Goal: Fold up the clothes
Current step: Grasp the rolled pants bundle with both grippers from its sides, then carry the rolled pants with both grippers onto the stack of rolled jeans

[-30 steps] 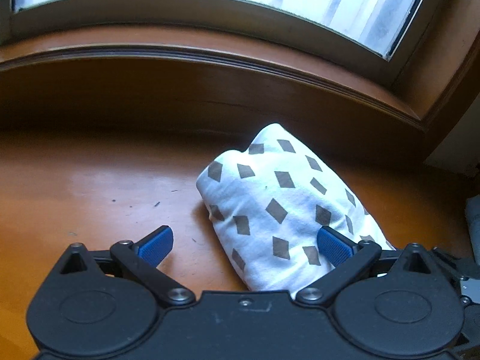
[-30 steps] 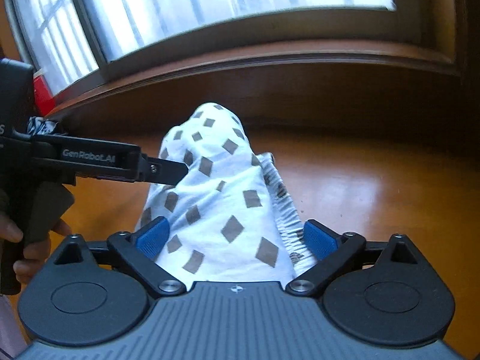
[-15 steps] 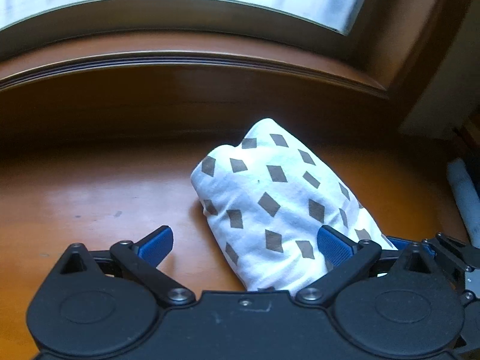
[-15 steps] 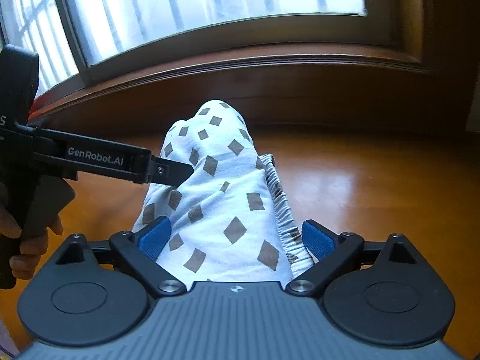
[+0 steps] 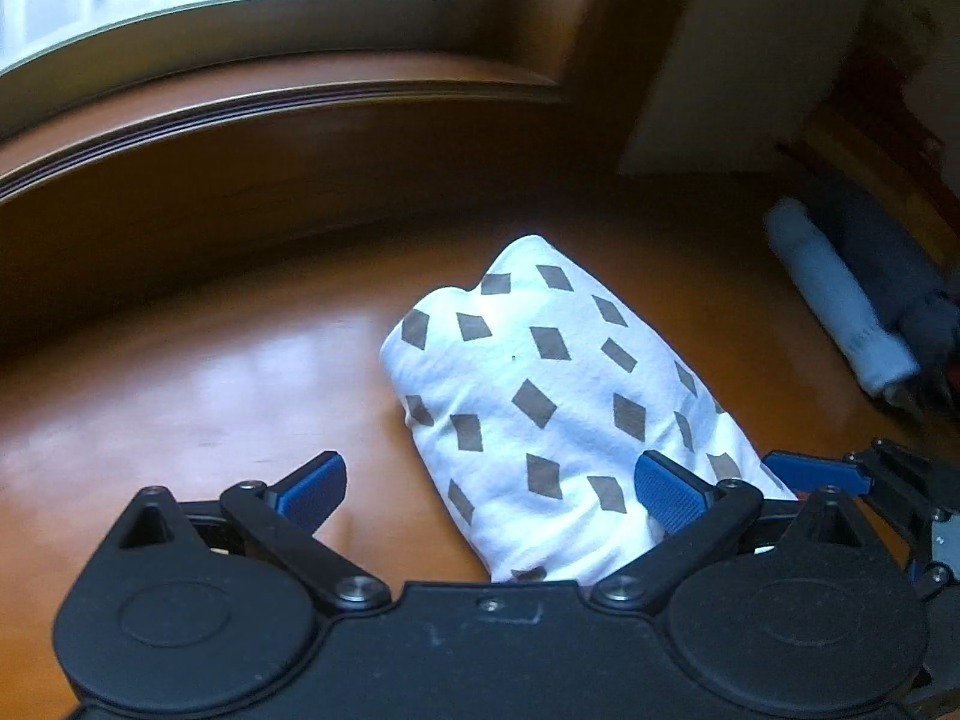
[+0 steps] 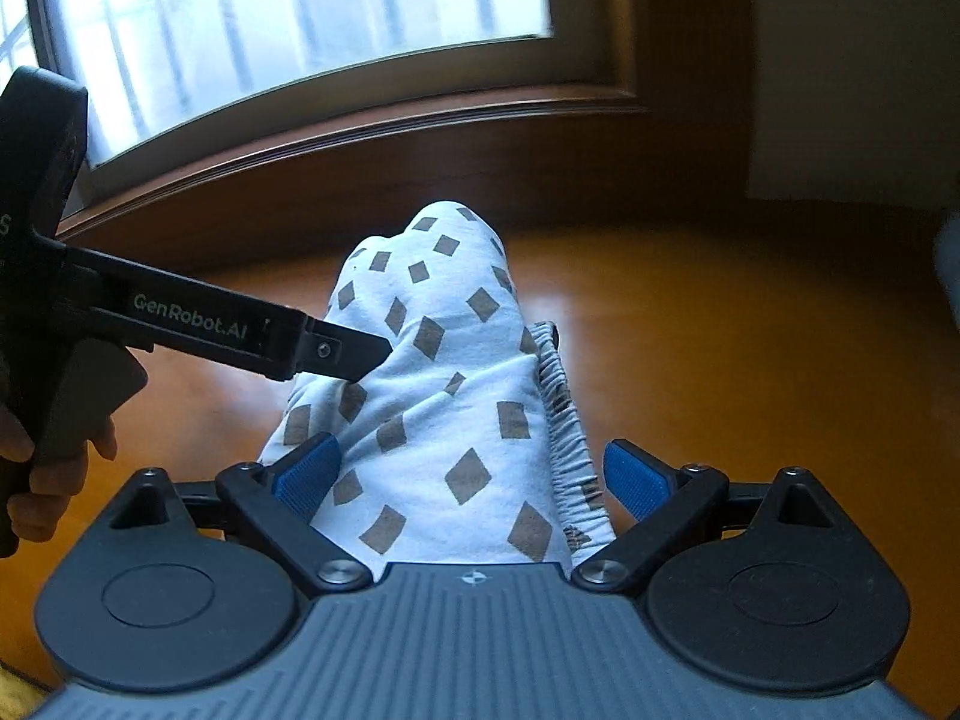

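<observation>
A folded white garment [image 5: 558, 396] with brown diamonds lies on the glossy wooden surface [image 5: 180, 384]. My left gripper [image 5: 492, 483] is open, with its right fingertip over the garment's near edge and its left one over bare wood. The right wrist view shows the same garment [image 6: 444, 396], elastic waistband along its right side, lying between the wide-open fingers of my right gripper [image 6: 471, 474]. There my left gripper [image 6: 336, 351] reaches in from the left, its dark finger touching the cloth, held by a hand [image 6: 36, 462]. The right gripper [image 5: 840, 480] shows at the garment's right end.
Rolled pale blue and grey clothes [image 5: 840, 306] lie at the far right by a white wall [image 5: 750, 60]. A wooden window sill [image 5: 240, 120] runs behind the surface, with a window [image 6: 300, 30] above it. Bare wood stretches to the right [image 6: 750, 360].
Both views have swung to the right, bringing the wall and rolled clothes into sight. The garment keeps its place between the fingers. Both grippers stay open.
</observation>
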`<state>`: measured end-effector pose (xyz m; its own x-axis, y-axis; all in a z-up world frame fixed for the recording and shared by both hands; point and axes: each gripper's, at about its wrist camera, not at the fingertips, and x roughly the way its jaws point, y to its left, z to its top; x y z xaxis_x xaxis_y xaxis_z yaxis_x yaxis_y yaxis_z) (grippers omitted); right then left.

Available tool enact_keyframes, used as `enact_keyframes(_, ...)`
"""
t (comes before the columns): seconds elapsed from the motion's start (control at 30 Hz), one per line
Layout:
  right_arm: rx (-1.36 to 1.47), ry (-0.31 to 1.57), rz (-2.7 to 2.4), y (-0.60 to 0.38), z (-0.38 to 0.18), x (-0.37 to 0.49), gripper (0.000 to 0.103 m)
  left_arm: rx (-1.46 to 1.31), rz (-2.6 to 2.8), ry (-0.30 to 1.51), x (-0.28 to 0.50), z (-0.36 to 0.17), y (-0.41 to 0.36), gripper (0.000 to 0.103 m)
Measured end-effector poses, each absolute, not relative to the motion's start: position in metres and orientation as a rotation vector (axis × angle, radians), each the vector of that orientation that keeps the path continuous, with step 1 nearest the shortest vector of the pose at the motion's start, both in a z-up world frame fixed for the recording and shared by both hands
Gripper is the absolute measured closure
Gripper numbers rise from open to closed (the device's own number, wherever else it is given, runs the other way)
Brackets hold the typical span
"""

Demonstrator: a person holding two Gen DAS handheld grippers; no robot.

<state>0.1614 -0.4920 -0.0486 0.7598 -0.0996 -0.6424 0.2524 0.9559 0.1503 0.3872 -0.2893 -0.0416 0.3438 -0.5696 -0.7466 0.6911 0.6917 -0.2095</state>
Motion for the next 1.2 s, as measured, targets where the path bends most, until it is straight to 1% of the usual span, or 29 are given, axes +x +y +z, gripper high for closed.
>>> enact_keyframes(0.07,0.236,0.675,-0.222,-0.498,-0.050,0.150,0.004,0.162,-0.853,0.907,0.379,-0.042,-0.303,0.000)
enact_keyframes(0.33,0.251,0.652,-0.322,-0.543,-0.054,0.103,0.003,0.204,-0.934,0.909,0.344,-0.044,-0.372,0.000)
enact_keyframes(0.57,0.359,0.635,-0.322,-0.603,-0.060,0.073,0.003,0.198,-0.911,0.890,0.317,-0.044,-0.417,0.000)
enact_keyframes(0.87,0.526,0.587,-0.164,-0.642,-0.067,0.062,0.003,0.120,-0.787,0.907,0.290,-0.033,-0.401,0.000)
enact_keyframes(1.07,0.578,0.595,-0.078,-0.647,-0.078,0.067,0.002,-0.009,-0.782,1.026,0.277,-0.053,-0.384,0.000)
enact_keyframes(1.2,0.607,0.555,-0.057,-0.658,-0.084,0.071,0.000,-0.075,-0.833,1.008,0.286,-0.058,-0.381,0.000)
